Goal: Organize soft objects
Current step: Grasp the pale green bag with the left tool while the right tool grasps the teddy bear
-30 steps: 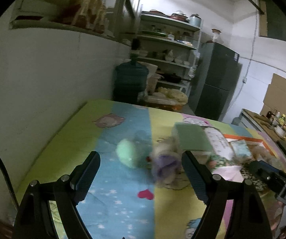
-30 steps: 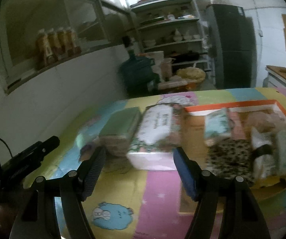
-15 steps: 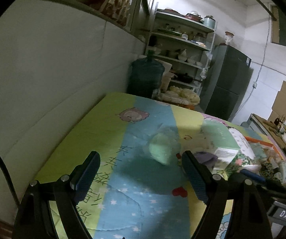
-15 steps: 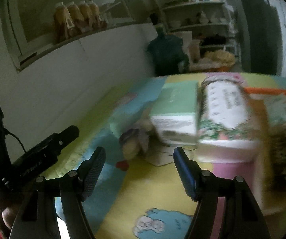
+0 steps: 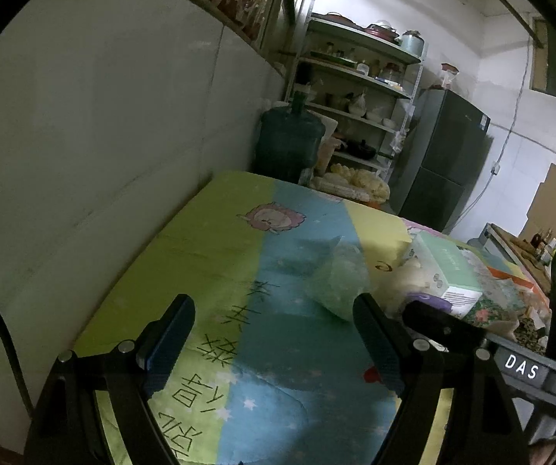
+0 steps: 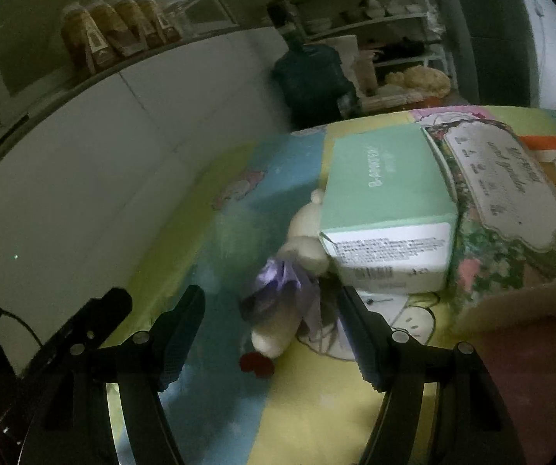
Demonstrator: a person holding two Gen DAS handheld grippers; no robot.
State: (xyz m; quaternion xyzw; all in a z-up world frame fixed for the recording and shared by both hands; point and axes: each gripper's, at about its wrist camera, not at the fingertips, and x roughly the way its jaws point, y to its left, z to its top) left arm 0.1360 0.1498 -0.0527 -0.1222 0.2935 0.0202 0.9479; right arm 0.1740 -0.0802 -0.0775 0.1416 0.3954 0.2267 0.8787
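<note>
Judging by what lies loose, the sorting is early: the plush toy [image 6: 297,271] lies on the mat [image 5: 208,271] against the green box [image 6: 386,209], a pale green bag [image 5: 336,283] beside it. The right gripper [image 6: 270,325] gapes wide and empty just short of the toy; the left gripper [image 5: 274,333] is equally open, holding nothing. Compared with a second ago, both have swung left, and the toy looms nearer.
</note>
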